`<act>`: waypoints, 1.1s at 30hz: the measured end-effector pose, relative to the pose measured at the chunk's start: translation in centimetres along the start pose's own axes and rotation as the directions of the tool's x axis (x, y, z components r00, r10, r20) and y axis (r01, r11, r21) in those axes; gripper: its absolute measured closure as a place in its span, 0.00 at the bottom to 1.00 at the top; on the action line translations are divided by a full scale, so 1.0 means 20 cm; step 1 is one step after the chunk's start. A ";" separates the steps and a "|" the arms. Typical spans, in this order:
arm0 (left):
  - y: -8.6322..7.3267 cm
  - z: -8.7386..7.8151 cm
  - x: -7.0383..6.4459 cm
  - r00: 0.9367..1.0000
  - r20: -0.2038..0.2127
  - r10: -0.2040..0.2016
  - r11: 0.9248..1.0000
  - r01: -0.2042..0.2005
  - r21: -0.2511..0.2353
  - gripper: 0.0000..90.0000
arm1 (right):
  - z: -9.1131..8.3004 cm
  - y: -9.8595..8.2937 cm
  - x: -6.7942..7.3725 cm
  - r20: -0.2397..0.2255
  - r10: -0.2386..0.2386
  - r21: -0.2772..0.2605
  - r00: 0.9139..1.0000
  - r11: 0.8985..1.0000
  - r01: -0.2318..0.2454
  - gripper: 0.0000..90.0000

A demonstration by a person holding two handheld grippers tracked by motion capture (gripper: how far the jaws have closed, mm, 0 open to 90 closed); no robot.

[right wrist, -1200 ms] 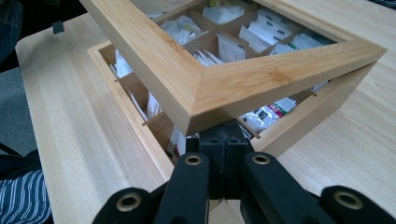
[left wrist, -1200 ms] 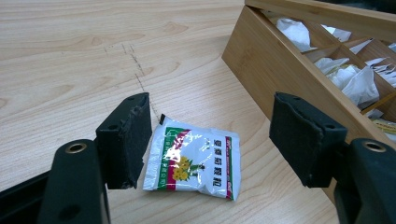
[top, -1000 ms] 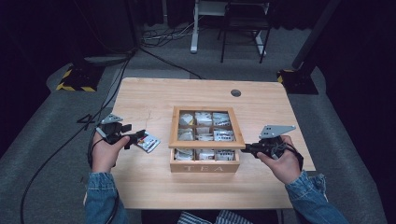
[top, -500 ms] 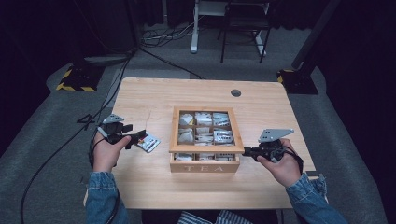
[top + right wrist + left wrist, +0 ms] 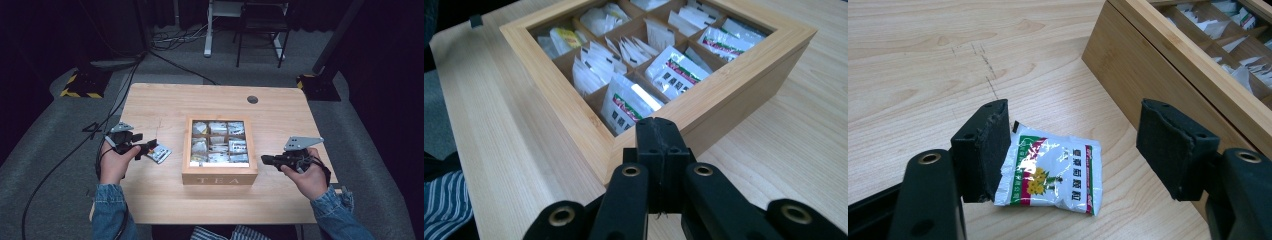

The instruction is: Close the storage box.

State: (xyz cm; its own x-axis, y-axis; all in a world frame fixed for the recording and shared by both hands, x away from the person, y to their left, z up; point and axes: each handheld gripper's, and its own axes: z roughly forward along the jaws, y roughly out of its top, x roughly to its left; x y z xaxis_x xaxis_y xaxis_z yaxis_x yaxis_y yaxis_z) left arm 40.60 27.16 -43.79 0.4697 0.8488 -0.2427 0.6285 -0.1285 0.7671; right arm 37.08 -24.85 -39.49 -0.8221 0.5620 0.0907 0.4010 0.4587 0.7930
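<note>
A wooden tea box marked TEA sits mid-table, its compartments full of tea packets. One white packet with a flower print lies flat on the table to the box's left, also seen from above. My left gripper is open with its jaws on either side of that packet, low over the table; from above it sits at the table's left. My right gripper is shut with nothing in it, pointing at the box's near right corner.
The box's wooden side wall stands close to the right of my left gripper. A round cable hole sits in the table's far side. Cables trail off the table's left edge; a chair and desk legs stand beyond the table.
My right gripper has drifted slightly back and right, away from the box. The left gripper stays by the packet on the table.
</note>
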 end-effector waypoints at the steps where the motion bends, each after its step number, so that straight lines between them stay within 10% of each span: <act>1: 0.00 0.00 0.00 1.000 0.002 -0.005 1.000 0.005 0.001 0.34 | 0.00 0.01 -0.01 -0.003 0.004 -0.006 1.000 1.000 -0.004 1.00; 22: -0.18 -0.25 0.07 0.992 -0.120 -0.049 0.999 0.046 -0.024 0.33 | -0.04 0.01 -0.24 0.080 0.066 -0.098 0.995 0.994 -0.058 1.00; 33: -0.22 -0.26 0.11 0.985 -0.168 -0.035 0.999 0.036 0.007 0.29 | -0.09 -0.13 -0.44 0.171 0.138 -0.156 0.976 0.981 -0.111 1.00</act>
State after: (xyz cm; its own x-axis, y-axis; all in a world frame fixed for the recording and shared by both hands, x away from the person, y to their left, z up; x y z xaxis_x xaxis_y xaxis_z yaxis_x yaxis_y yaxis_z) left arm 35.61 32.18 -44.73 0.3372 0.9267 -0.1661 0.6497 -0.1013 0.7534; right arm 42.45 -32.19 -41.33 -0.6778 0.7291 0.0945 0.4216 0.2802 0.8624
